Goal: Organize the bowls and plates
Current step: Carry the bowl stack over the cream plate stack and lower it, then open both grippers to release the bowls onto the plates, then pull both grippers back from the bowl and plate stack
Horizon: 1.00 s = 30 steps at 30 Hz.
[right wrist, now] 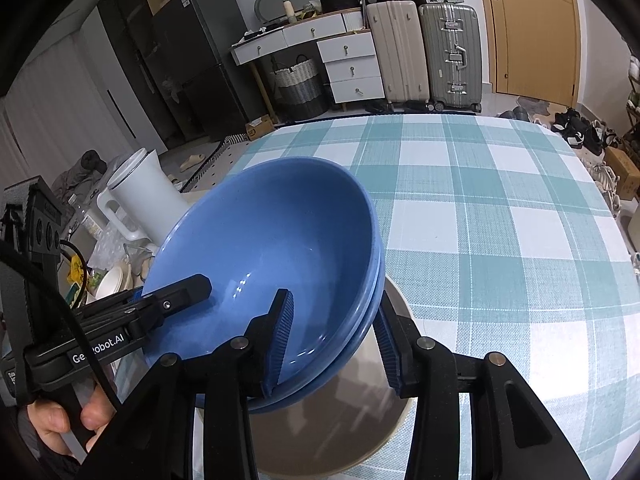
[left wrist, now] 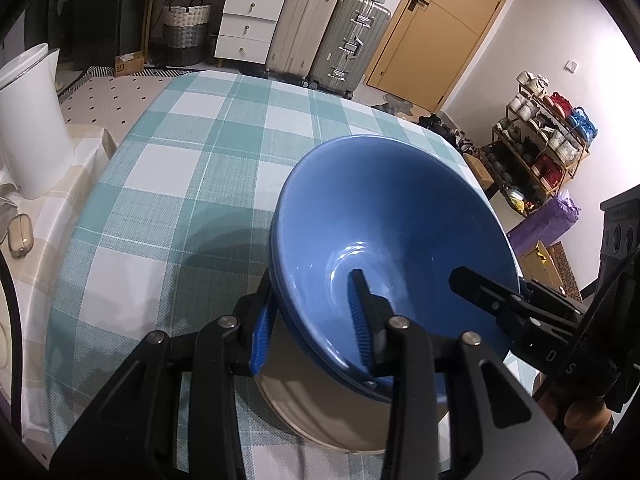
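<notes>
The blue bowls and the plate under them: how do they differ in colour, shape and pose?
Colour: the blue bowls are glossy blue; the plate is beige.
Shape: the bowls are deep with steep walls; the plate is shallow and nearly flat.
Pose: the bowls are nested and tilted, their rims straddled by both tongs; the plate lies level on the checked tablecloth.
Shared: both are round tableware.

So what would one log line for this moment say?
left gripper: astride stacked blue ceramic bowls rim | right gripper: astride opposite rim | below: round beige plate
</notes>
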Available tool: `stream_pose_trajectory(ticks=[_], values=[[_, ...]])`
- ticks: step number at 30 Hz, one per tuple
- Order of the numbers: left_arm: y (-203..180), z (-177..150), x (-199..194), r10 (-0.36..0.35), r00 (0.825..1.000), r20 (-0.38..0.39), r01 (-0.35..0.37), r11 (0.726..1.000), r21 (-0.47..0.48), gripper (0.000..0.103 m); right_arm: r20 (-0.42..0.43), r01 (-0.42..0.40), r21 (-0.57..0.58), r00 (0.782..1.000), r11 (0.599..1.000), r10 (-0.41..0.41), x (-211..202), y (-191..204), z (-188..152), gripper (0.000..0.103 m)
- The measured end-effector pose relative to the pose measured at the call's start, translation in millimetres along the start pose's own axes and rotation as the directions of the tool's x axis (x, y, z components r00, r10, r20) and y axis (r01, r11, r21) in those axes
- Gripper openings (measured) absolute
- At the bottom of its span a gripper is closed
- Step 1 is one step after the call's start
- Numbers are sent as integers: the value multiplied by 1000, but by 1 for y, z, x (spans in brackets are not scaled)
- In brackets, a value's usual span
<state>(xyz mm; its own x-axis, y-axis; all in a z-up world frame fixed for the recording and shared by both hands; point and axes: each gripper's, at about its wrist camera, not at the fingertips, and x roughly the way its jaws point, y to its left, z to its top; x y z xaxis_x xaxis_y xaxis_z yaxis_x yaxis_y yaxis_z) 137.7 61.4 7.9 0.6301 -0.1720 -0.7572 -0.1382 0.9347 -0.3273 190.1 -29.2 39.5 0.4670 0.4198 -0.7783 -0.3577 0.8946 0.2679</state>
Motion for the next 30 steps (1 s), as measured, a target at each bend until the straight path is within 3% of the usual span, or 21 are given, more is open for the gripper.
stream_pose_trajectory(ticks=[3,10,14,17,21,30], values=[[1,-1,-4,-10,1000,1,10,1000,0,58,1,-18,-2,1000,1000,18,1,-3,-1,44],[3,-1,-17,-20,998,52,18,999,32,76,7,-40,14,999,999,40,-1,-7,-2,53],[0,-4,-30,-1,994,106,-7,997,74,83,56,-53,-4,997,999,53,-13,-9,-3,84],[-3,-8,-40,10,989,145,-28,992,121,101,109,-56,-50,992,997,61,-26,-10,-6,92],[-6,-17,-57,-2,979,202,-33,985,172,102,161,-56,-113,984,992,74,-42,-9,-13,101],[-14,-48,-89,8,948,318,-96,960,264,102,257,-50,-258,959,965,118,-71,-9,-40,102]])
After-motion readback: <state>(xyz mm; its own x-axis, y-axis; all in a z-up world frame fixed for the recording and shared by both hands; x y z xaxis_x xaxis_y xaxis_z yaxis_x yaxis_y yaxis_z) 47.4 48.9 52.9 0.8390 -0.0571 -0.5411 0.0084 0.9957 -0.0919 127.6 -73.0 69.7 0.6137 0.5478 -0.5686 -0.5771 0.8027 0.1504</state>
